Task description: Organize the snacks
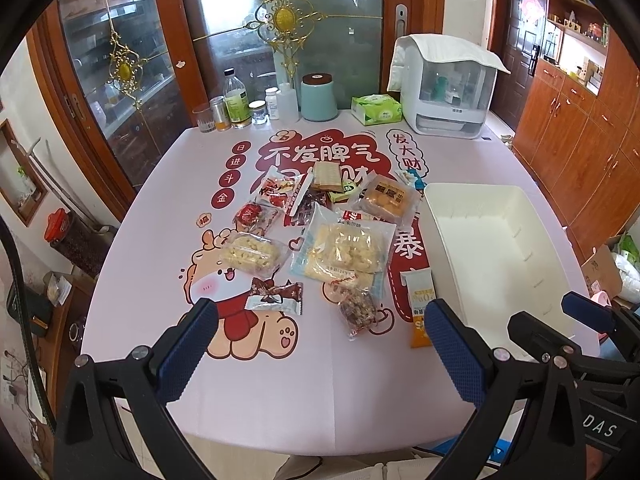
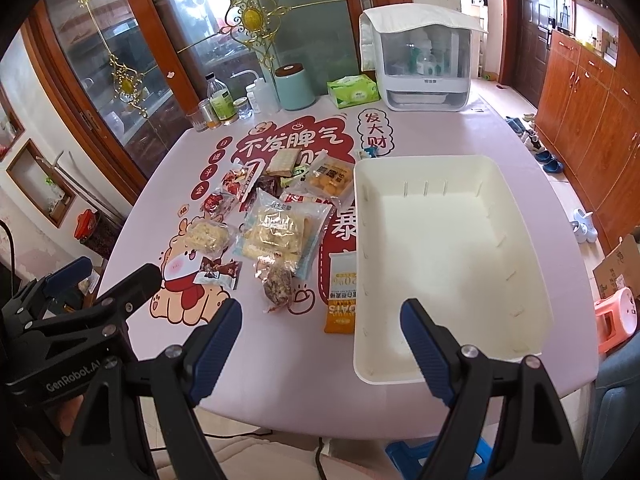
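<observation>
A white bin [image 2: 448,264] sat empty on the pink table mat [image 2: 280,360]. The snack packets [image 2: 276,228] lay in a heap just left of the bin. An orange oat bar [image 2: 340,296] lay touching the bin's left wall. A dark nut bar [image 2: 278,284] lay near it, further left. Behind the bin stood a green tissue pack [image 2: 354,90]. The left gripper [image 1: 320,344] and the right gripper [image 2: 322,342] both hung over the table's near edge, fingers wide apart, holding nothing.
</observation>
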The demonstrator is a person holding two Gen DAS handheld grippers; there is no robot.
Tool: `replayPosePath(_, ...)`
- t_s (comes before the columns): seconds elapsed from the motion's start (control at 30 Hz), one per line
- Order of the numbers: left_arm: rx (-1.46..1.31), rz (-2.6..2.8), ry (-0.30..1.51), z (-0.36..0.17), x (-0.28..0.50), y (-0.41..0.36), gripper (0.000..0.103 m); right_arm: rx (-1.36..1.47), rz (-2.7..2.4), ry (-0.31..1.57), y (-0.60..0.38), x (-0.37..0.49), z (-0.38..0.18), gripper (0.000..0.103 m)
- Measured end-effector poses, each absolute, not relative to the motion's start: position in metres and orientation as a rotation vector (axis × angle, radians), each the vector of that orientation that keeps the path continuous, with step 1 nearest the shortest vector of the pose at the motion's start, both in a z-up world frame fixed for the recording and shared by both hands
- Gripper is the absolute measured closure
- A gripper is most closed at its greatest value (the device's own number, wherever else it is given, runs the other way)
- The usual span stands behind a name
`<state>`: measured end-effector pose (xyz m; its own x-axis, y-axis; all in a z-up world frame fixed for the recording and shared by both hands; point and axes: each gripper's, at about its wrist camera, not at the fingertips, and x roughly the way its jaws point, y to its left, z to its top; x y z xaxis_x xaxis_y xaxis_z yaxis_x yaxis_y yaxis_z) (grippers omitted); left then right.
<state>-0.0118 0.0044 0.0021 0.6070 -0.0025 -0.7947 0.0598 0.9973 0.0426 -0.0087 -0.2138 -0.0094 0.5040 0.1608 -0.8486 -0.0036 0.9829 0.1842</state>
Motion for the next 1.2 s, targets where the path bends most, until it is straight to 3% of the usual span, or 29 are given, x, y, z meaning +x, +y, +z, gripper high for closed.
replayPosePath(0.73,0.042,-0.049,0.946,0.003,0.035,0.054,0.001,0.158,0.107,1.039,-0.173,0.027,-0.009,0.021)
replayPosePath(1.2,0.043,0.101,1.074,-0.067,0.088,0.145,0.001,0.167,0.054,1.157,-0.159,0.094,-0.081,0.021)
